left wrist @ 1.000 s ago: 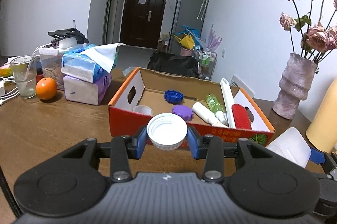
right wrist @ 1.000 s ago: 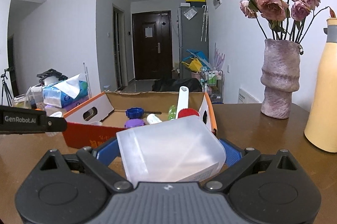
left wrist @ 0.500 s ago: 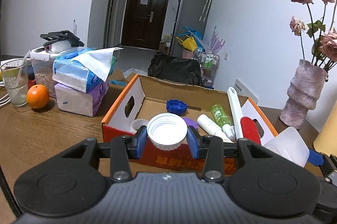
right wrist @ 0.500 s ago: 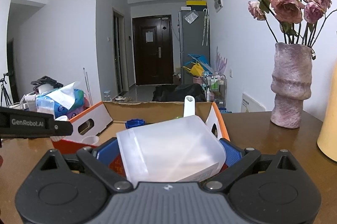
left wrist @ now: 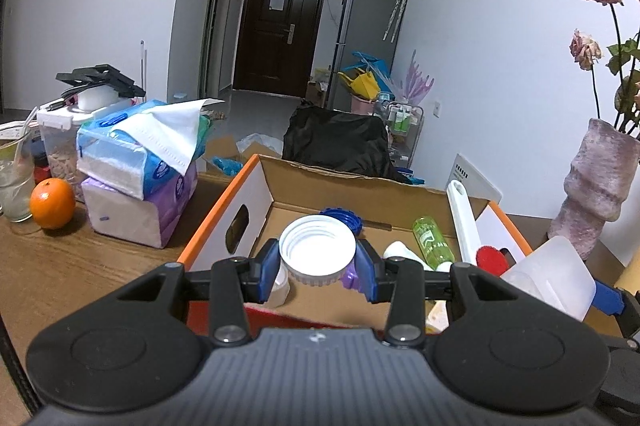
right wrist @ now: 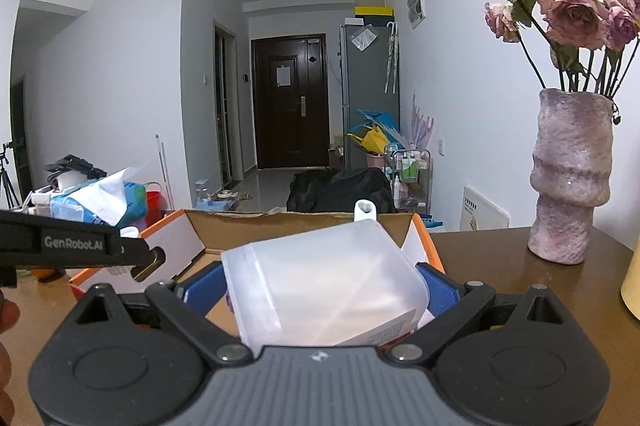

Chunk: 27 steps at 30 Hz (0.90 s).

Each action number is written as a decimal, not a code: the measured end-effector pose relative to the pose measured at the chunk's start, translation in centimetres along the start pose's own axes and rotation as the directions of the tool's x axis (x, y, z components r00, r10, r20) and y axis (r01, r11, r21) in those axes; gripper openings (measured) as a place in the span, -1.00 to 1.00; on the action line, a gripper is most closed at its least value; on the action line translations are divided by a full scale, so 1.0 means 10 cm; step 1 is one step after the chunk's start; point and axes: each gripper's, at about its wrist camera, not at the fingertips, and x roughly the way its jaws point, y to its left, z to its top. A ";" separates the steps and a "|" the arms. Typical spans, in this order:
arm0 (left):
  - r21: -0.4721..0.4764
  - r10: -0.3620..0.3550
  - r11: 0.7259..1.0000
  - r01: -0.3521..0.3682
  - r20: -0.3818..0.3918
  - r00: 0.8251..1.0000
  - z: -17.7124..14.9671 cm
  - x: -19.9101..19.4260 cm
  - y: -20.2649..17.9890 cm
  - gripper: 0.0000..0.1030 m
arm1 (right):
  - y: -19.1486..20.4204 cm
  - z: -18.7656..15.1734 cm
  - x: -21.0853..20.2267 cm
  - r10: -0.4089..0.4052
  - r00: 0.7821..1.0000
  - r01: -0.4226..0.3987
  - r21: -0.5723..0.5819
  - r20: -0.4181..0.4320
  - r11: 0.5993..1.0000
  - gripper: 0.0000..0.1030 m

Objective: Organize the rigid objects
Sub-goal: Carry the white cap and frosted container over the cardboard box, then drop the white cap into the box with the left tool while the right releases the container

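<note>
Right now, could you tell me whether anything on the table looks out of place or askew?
One thing: the blue tissue pack sits crooked on the purple pack, a loose sheet hanging out.

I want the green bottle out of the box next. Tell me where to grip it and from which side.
Grip the green bottle across its round body, near the middle, coming from above. It lies flat on the floor of the box, so the sides of the body are the parts a gripper can close on. The white handle lies close on its right, so keep the jaws narrow. Both grippers are full now.
</note>
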 end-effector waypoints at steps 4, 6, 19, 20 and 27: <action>0.004 0.008 1.000 -0.008 0.007 1.000 0.05 0.10 -0.01 -0.20 | -0.01 0.04 0.11 -0.004 1.000 0.004 0.003 0.003 1.000 0.93; 0.007 0.014 1.000 -0.014 0.012 1.000 0.08 0.15 -0.01 -0.20 | -0.01 0.05 0.16 -0.007 1.000 0.007 0.004 0.003 1.000 0.93; 0.035 0.050 0.998 -0.052 0.033 0.998 0.19 0.44 -0.05 -0.20 | -0.02 0.10 0.44 -0.029 1.000 0.029 -0.002 0.002 1.000 0.93; 0.037 0.055 0.998 -0.056 0.033 0.998 0.20 0.46 -0.05 -0.20 | -0.02 0.10 0.47 -0.032 0.999 0.032 -0.003 0.001 0.999 0.93; 0.052 0.087 0.995 -0.088 0.033 0.996 0.23 0.63 -0.04 -0.20 | 0.00 0.11 0.60 -0.043 0.999 0.043 -0.010 -0.005 0.999 0.93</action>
